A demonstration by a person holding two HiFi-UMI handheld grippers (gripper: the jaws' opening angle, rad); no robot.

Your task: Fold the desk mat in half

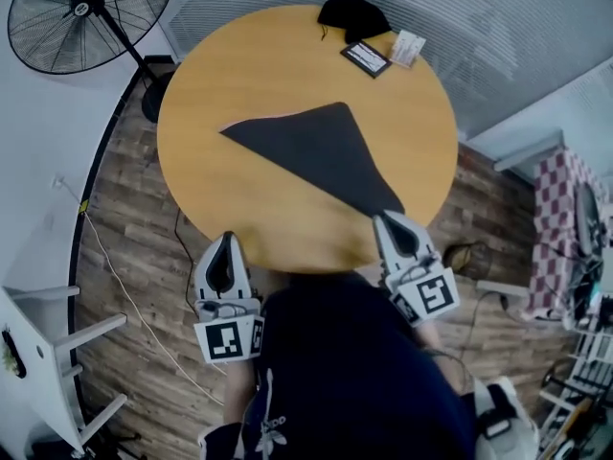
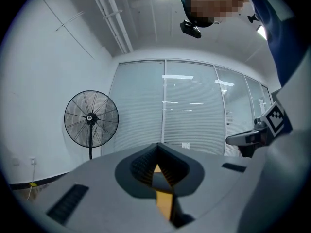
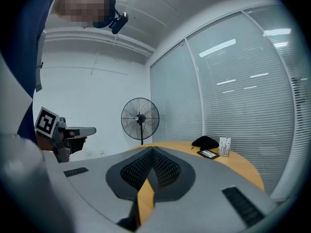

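The dark desk mat (image 1: 316, 156) lies on the round wooden table (image 1: 259, 75) as a flat triangle, its narrow corner pointing toward me on the right. My right gripper (image 1: 381, 217) is shut, its tip right at that near corner; in the right gripper view (image 3: 152, 148) no mat shows between the jaws. My left gripper (image 1: 227, 236) hovers at the table's front edge, well left of the mat, and is also shut (image 2: 156, 144) with nothing in it. Both gripper views look level across the room, so the mat is hidden in them.
At the table's far side lie a black pouch (image 1: 352, 14), a dark phone-like slab (image 1: 365, 57) and a small white card (image 1: 407, 48). A standing fan (image 1: 91, 12) is beyond the table on the left. Glass walls with blinds ring the back.
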